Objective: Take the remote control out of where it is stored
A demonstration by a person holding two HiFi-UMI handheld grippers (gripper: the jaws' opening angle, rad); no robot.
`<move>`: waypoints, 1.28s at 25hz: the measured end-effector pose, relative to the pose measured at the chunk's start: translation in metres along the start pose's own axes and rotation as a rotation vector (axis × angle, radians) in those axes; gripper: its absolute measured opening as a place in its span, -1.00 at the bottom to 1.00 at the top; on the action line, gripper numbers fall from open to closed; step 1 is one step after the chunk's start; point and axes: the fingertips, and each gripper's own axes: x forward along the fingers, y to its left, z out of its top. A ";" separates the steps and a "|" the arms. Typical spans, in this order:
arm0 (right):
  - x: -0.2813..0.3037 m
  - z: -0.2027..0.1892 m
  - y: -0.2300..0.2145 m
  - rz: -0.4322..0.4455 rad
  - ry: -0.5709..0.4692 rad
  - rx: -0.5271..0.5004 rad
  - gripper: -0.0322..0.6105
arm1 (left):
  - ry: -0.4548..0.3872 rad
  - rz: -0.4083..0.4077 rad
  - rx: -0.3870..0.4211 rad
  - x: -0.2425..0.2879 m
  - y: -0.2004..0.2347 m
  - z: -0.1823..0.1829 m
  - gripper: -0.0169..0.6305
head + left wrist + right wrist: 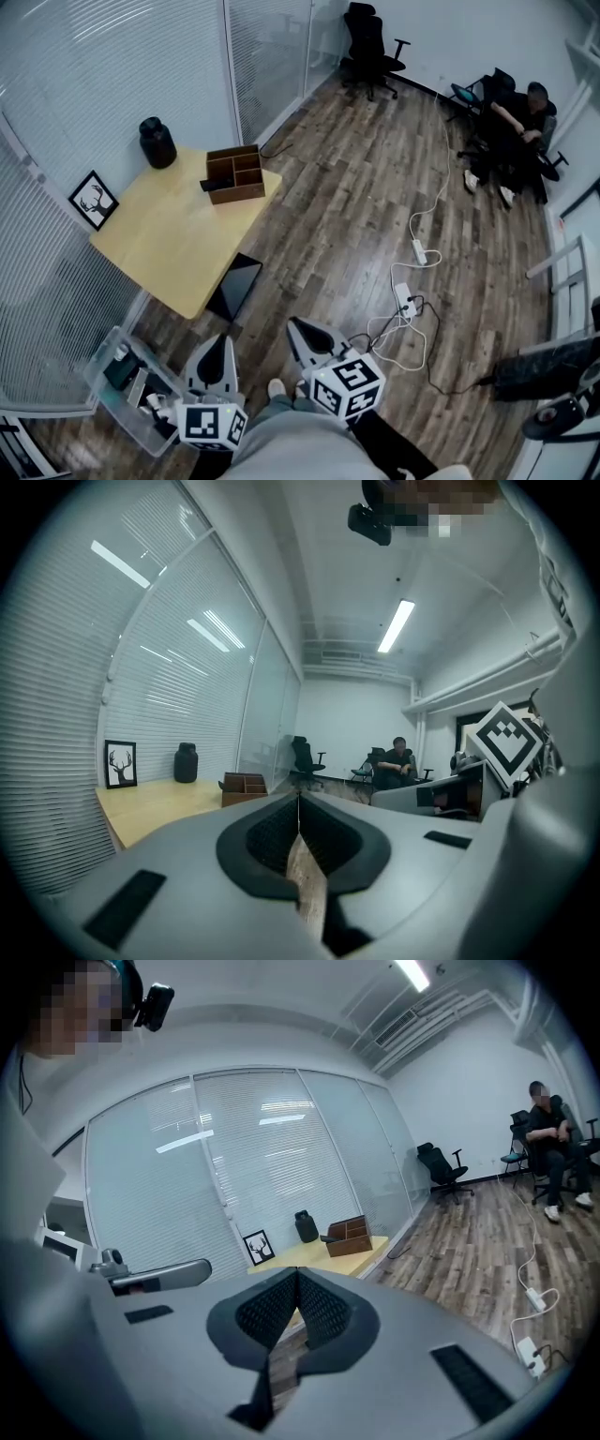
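Note:
A brown wooden organizer box (pixel 235 174) stands on the far corner of the light wood table (pixel 169 244). A dark remote control (pixel 208 185) pokes out of its near-left compartment. The same box (pixel 244 787) shows far ahead in the left gripper view, and in the right gripper view the box (pixel 349 1236) has the remote's end (pixel 329 1237) at its left side. My left gripper (pixel 221 341) and right gripper (pixel 299 326) hang low in front of me, well short of the table. Both are shut with nothing between the jaws.
On the table there are also a black jar (pixel 157 142) and a framed deer picture (pixel 94 199). A black panel (pixel 234 287) leans under the table and a clear plastic bin (pixel 127 387) sits on the floor. Power strips and cables (pixel 411 302) lie to the right. A person (pixel 521 120) sits far off.

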 end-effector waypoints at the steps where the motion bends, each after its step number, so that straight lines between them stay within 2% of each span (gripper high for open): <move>1: 0.000 -0.001 0.000 0.000 0.001 0.002 -0.89 | 0.001 0.001 -0.002 0.000 0.000 -0.001 -0.92; 10: 0.010 -0.004 0.003 -0.005 0.010 0.004 -0.89 | 0.020 0.013 -0.022 0.000 0.016 -0.009 -0.92; 22: 0.032 -0.001 -0.001 -0.053 -0.010 0.006 -0.89 | 0.012 -0.019 -0.038 0.012 0.038 -0.008 -0.92; 32: 0.081 0.032 -0.046 -0.023 -0.016 -0.009 -0.89 | 0.023 0.077 -0.023 0.072 0.062 -0.005 -0.92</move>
